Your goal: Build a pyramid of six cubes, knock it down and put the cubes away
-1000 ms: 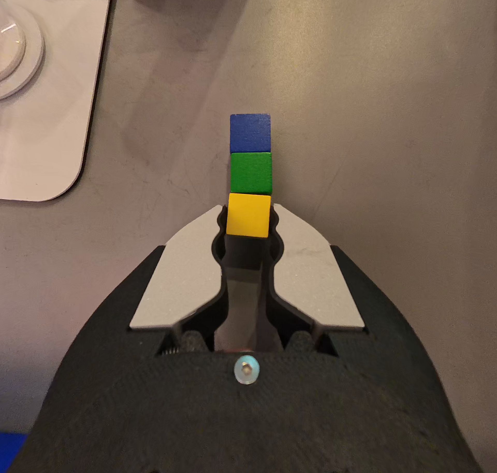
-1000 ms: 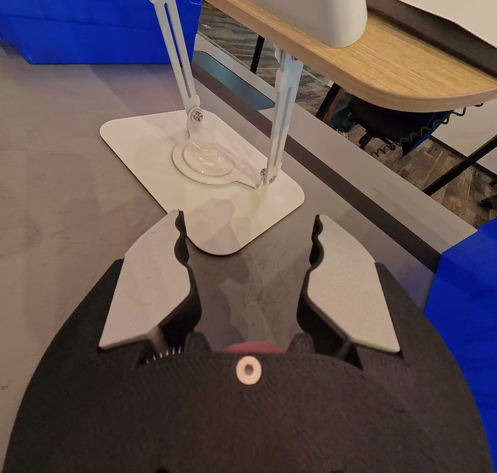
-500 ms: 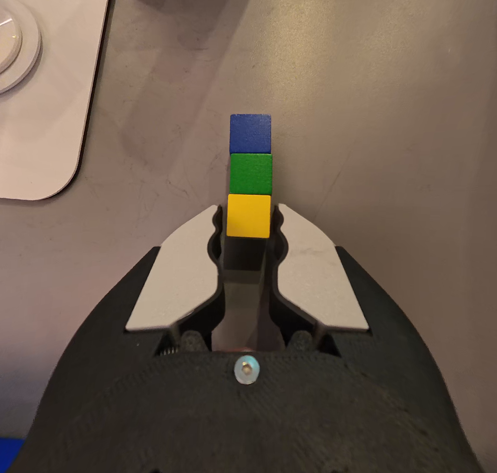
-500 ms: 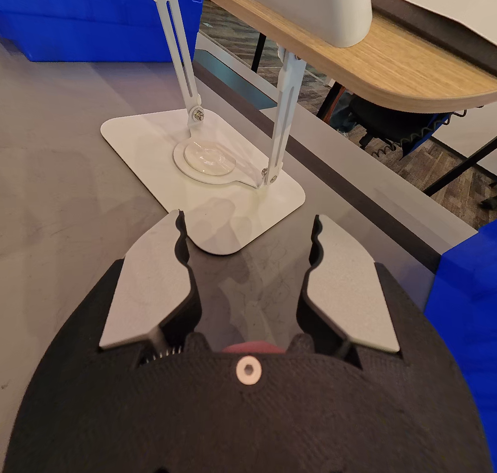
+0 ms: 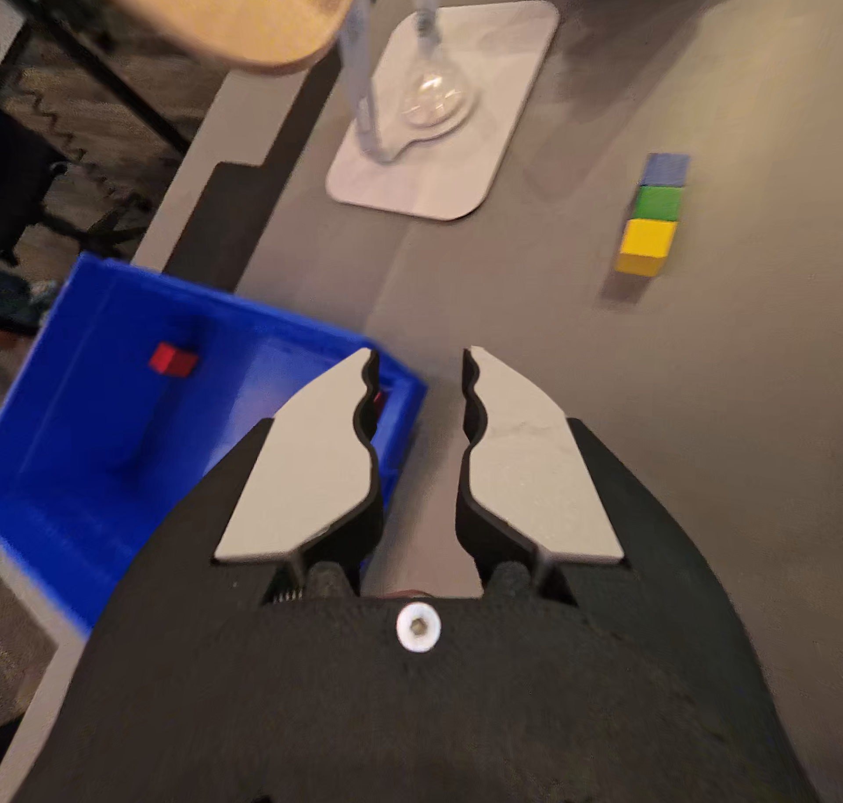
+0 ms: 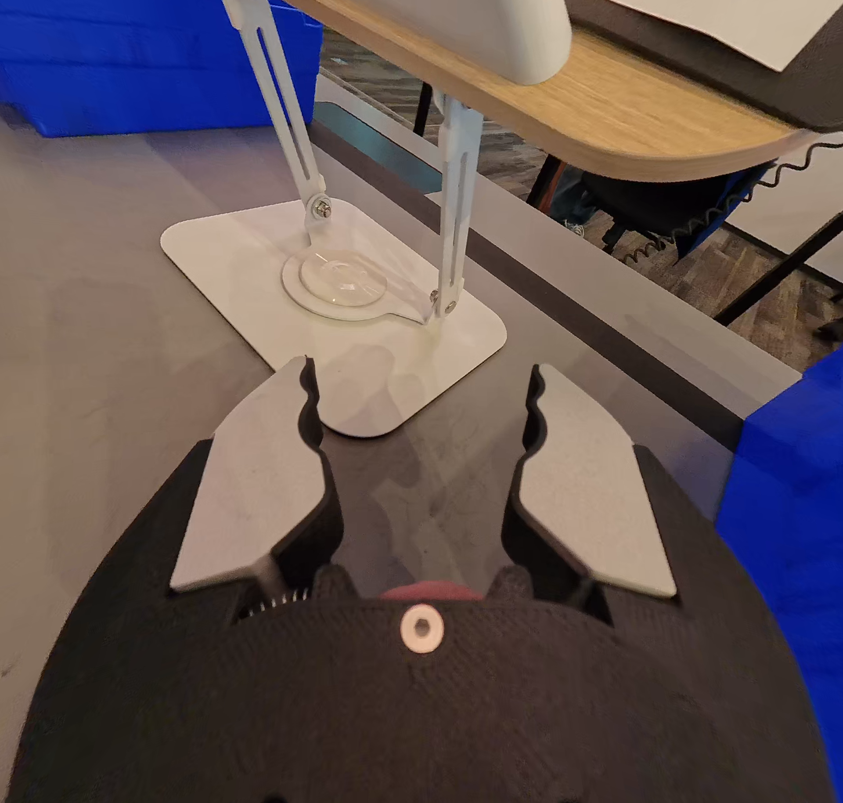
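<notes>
The grey table (image 5: 684, 416) is seen carrying a blue bin (image 5: 91, 439) at its left edge, a white stand (image 5: 456, 142) farther off, and a row of three touching cubes: blue (image 5: 665, 169), green (image 5: 659, 203), yellow (image 5: 647, 245). A red cube (image 5: 173, 360) is left in the bin. The left tool (image 5: 419, 370) is held open and empty near the bin's corner; the right tool (image 6: 422, 384) is likewise spread, empty. The row could be scattered if clipped in passing. Wood flooring is glimpsed beyond.

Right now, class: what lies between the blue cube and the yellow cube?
The left wrist view shows a green cube between the blue cube and the yellow cube, all in one row.
</notes>
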A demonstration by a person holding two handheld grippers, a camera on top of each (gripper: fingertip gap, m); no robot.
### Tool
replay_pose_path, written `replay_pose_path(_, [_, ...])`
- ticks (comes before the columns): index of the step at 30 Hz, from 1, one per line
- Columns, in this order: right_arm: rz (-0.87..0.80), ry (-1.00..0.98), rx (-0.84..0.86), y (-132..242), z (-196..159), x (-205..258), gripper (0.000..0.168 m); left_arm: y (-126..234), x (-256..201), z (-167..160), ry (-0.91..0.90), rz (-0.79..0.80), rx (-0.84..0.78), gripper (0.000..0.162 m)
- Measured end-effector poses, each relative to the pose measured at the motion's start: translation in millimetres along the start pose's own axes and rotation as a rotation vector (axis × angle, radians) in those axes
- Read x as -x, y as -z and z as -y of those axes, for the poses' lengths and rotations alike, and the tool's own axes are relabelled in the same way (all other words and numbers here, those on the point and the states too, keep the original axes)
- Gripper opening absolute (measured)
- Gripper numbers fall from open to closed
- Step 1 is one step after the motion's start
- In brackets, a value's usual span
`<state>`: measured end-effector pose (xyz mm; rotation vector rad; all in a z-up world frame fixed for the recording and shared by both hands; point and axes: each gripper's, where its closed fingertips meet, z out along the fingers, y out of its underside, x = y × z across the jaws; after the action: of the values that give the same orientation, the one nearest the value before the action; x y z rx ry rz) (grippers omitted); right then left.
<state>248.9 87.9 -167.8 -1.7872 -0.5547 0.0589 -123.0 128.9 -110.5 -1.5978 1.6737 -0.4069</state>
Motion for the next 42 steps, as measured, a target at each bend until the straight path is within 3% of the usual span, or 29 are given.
replay_pose_path(4, [-0.024,0.009,0.013,-1,-1,-2,0.087,-11,37,-25,-0.035,-0.016,0.085,0.033])
replay_pose_path(10, [-0.045,0.08,0.059,-6,-7,2,0.086,-55,57,-62,-0.159,-0.192,0.208,0.037])
replay_pose_path(16, [-0.064,0.114,0.091,-8,-12,-1,0.086,-82,51,-83,-0.158,-0.382,0.24,0.037])
replay_pose_path(23, [-0.061,0.096,0.076,-5,-11,-4,0.086,-99,43,-96,-0.168,-0.465,0.305,0.027])
replay_pose_path(28, [-0.054,0.082,0.058,-3,-9,-5,0.086,-98,74,-101,-0.145,-0.319,0.346,0.027])
replay_pose_path(35, [-0.085,0.074,0.07,-2,-12,-13,0.084,-46,120,-84,-0.067,-0.088,0.279,0.027])
replay_pose_path(42, [-0.174,0.136,0.131,-4,-21,-24,0.085,-20,138,-77,-0.096,-0.08,0.221,0.027])
